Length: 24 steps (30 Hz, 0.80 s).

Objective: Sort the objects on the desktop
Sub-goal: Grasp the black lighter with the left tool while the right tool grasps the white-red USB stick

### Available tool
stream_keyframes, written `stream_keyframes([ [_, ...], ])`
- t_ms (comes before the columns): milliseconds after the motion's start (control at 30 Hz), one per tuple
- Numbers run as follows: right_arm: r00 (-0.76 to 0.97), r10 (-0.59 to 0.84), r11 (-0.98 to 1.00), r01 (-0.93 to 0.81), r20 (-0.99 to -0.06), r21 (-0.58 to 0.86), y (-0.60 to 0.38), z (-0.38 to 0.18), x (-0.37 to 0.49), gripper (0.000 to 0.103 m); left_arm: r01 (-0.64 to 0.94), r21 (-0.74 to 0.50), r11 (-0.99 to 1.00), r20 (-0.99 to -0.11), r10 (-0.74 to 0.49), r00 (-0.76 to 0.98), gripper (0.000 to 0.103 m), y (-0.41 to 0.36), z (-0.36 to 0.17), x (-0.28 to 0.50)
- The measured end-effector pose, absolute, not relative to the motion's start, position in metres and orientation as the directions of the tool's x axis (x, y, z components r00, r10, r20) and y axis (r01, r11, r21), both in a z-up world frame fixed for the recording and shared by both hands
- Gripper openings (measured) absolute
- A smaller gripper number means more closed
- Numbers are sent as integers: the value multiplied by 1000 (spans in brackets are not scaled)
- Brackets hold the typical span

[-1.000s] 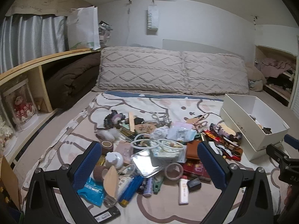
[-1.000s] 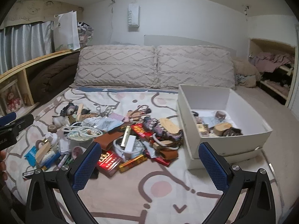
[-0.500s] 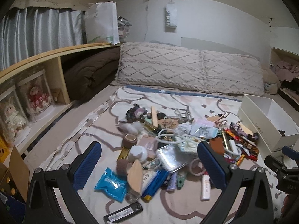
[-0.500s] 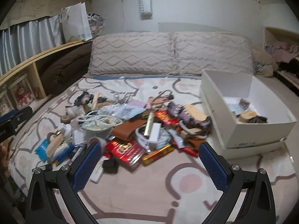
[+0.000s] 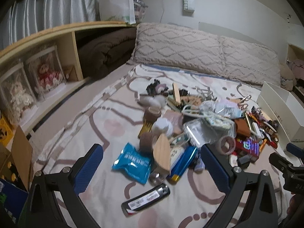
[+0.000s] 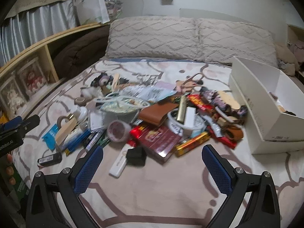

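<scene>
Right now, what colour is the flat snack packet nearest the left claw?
Bright blue packet with white lettering; clearest in the left wrist view.

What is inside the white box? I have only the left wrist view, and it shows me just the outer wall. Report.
Observer: The white box is open on top. A few small dark items lie at its right end, and little else shows inside.
Operator: Give me the right gripper's state.
Observer: The right gripper has its jaws wide apart with nothing between them, over bare blanket short of the pile.
Operator: Name what lies nearest to it.
Observer: A slim white stick, with a black block lying against its far end, at the pile's near edge.
</scene>
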State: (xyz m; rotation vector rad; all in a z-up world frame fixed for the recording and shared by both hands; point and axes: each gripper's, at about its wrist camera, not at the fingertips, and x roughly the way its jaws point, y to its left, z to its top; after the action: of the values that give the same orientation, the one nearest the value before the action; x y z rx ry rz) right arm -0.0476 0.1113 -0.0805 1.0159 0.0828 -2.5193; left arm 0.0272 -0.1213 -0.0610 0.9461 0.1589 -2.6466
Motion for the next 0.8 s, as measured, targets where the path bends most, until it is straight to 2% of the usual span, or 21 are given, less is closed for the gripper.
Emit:
stream_keyframes([
  [533, -565, -334, -884, 465, -755, 43, 65, -125, -45, 103, 348, -83, -934, -764, -165, -624, 103, -132, -112, 19],
  [700, -563, -262, -902, 432, -784, -8, 60, -139, -49, 103, 345, -91, -934, -798, -138, -586, 103, -128, -125, 16],
  [800, -564, -220, -917, 397, -796, -28, 65, -145, -55, 103, 317, -138, -938, -818, -72, -570, 103, -123, -133, 15],
])
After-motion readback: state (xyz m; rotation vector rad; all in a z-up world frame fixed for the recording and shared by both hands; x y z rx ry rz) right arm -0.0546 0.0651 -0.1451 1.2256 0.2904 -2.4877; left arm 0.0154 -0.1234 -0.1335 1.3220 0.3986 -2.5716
